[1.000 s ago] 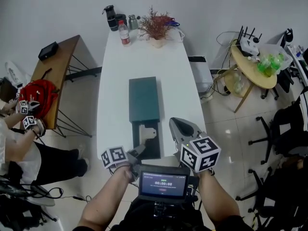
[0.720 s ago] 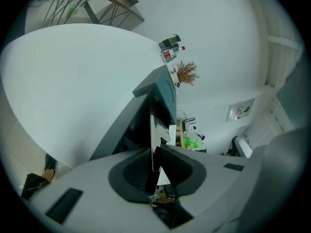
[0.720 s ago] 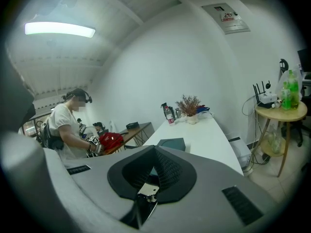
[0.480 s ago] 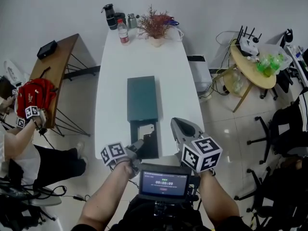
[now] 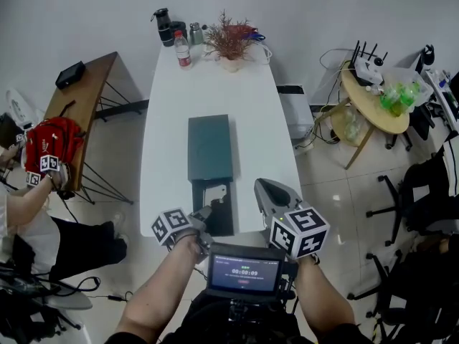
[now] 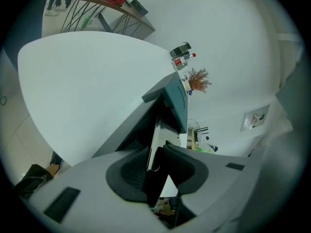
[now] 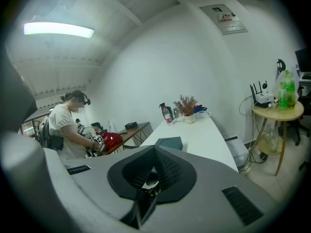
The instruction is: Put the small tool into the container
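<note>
Judging by its thin, pale, metallic look, the small tool (image 5: 215,193) should be light, stiff and rather slick, with hard edges that could skate across rubber pads; it does not look fragile. It lies in the open, dark near half of the container (image 5: 210,147), which sits lengthwise in the middle of the white table (image 5: 215,84) with its closed teal half on the far side. The tool's long axis seems to run near to far, in line with the box, with its broad face mostly upward in the head view and a small notched shoulder toward the far right. The best hold is probably across the flat faces at the near end, where the plate is narrow enough to fit between two pads and the grip stays clear of the container's walls. That is where the left gripper (image 5: 204,213) stands: its own view shows the tool's near end as a thin strip between the jaws, which have just been opening, and the pads do not seem to press on it, so the piece looks set down rather than held. The right gripper (image 5: 262,186) hangs just right of the container, above the near table edge, with its jaws together and nothing between them.
</note>
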`<state>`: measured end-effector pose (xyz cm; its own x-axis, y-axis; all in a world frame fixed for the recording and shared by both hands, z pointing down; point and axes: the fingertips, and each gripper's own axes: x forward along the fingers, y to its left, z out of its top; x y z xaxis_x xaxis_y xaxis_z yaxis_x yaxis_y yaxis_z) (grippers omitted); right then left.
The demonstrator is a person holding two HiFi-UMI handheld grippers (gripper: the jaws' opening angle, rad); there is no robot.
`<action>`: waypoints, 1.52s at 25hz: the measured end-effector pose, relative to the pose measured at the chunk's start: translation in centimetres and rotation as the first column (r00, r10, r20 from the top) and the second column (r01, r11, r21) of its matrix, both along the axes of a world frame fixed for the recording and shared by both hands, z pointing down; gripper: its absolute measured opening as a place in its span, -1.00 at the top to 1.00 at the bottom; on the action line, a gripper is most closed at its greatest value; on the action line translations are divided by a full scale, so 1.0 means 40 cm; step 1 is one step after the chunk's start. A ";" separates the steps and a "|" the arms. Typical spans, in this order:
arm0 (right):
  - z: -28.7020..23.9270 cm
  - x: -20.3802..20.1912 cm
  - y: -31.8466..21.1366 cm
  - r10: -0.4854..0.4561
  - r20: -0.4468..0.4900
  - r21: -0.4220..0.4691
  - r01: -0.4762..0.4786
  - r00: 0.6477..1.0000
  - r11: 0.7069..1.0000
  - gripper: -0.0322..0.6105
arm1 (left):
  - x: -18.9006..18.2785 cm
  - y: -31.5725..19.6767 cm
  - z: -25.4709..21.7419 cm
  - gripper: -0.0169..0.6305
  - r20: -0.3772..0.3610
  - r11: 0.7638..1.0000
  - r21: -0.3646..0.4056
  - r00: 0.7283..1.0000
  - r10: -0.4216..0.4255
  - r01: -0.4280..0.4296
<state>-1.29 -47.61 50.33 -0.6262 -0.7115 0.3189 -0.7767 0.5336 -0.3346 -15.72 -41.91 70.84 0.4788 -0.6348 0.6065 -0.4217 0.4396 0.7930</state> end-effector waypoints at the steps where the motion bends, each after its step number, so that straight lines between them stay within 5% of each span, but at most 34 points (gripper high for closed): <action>1: -0.003 0.002 0.004 0.000 -0.001 0.003 0.000 1.000 1.000 0.87 | 0.001 0.002 0.001 0.55 -0.005 1.000 -0.011 1.000 -0.005 0.005; 11: -0.071 0.046 0.041 0.021 0.014 0.028 -0.022 1.000 0.999 0.87 | 0.018 0.022 -0.002 0.49 -0.037 0.990 -0.118 0.996 -0.086 0.081; 17: -0.085 0.065 0.061 0.012 -0.019 0.061 -0.011 1.000 0.998 0.87 | 0.028 0.040 -0.001 0.46 -0.010 0.989 -0.144 0.999 -0.045 0.043; 25: -0.097 0.081 0.086 0.003 0.000 0.079 -0.003 1.000 0.997 0.87 | 0.034 0.058 0.000 0.37 0.125 0.983 -0.183 0.992 0.018 0.005; 38: -0.143 0.140 0.128 0.023 0.024 0.064 -0.024 0.999 0.998 0.87 | 0.056 0.059 0.006 0.30 0.107 0.969 -0.248 0.994 0.025 0.003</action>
<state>4.29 -42.50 44.63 -0.6159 -0.7447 0.2571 -0.7816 0.5365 -0.3183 -13.48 -39.54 71.08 0.4077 -0.4531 0.7928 -0.5050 0.6114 0.6092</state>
